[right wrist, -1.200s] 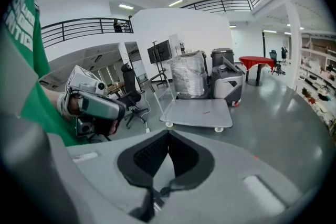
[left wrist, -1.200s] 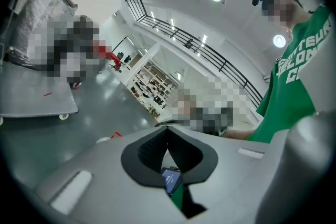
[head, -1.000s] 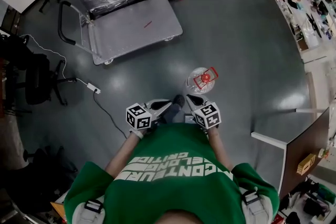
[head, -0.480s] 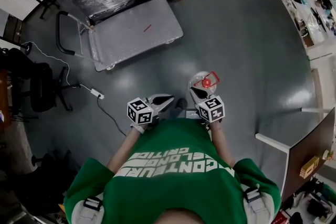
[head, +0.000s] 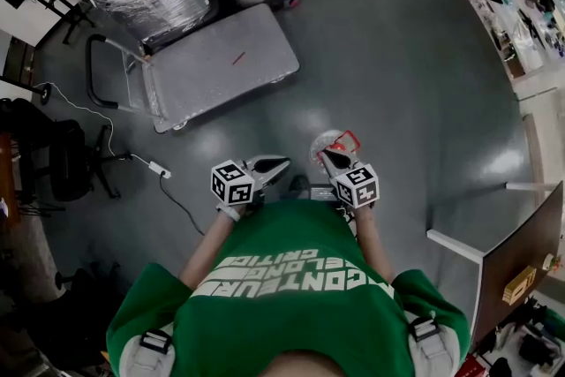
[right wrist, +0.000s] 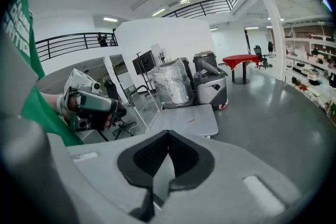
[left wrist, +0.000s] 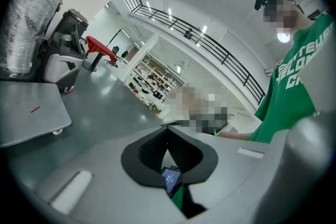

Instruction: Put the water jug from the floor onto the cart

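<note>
Approach step, as judged from the layout: the water jug [head: 333, 138] is standing on the floor, not yet gripped, and every place below is being given relative to it. Far to its left an office chair [head: 62, 146] and a power strip [head: 159, 168] with its cable are lying on the floor. Up and to the left, well apart, the cart [head: 221, 57] is waiting with its deck bare. Just left of the jug the left gripper [head: 278, 162] is hovering, clenched on nothing. The right gripper [head: 328, 156], likewise clenched and empty, is hanging over the jug's near rim, and contact cannot be told. The next move is probably calling for the jaws to open and take the red handle [head: 350, 137]. Between jug and cart the floor is lying open, while a table edge [head: 459, 245] is jutting in at lower right.
</note>
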### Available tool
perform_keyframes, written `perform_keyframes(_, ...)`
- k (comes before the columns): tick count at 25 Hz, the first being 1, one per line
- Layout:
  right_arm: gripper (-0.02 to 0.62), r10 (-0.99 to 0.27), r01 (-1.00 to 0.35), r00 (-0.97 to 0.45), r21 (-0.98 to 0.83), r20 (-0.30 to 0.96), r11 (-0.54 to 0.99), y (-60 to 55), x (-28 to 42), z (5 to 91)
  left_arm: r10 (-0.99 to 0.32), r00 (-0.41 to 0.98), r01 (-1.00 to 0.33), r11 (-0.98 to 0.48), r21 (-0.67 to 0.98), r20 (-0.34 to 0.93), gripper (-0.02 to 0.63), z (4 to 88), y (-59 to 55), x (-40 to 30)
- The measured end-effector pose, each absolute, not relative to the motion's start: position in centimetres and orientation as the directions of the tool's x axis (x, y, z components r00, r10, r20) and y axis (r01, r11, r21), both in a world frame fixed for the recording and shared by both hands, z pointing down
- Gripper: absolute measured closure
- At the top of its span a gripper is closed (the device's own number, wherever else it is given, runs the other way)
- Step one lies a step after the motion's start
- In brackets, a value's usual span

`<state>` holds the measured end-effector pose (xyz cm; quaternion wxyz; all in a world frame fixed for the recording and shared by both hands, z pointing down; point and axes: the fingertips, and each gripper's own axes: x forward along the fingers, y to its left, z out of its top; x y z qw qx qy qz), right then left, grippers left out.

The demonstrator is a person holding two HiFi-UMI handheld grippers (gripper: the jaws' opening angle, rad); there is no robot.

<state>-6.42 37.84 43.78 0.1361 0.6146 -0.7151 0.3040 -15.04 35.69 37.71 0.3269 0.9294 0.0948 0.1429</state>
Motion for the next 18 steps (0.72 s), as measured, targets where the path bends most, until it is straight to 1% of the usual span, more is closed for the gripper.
perform_keyframes(9,0.601,-0.799,-0.963,-0.161,-0.270,0.580,-0.002,38.4,-2.1,44.1,0.293,0.928,0.090,-0.776,0.624,0.231,0.597,38.8,36.2,-11.9)
perform_keyframes(14,0.601,-0.788,-0.965,-0.141,-0.262,0.600,-0.027,37.5,-1.6,44.5,0.255,0.942,0.059,-0.766,0.641,0.219,0.597,39.3,33.8,-11.5)
perform_keyframes(18,0.601,-0.777,-0.966,-0.129,-0.254,0.617,-0.042,36.0,-2.2,44.9,0.274,0.940,0.080,-0.754,0.652,0.202,0.597,39.5,31.7,-11.1)
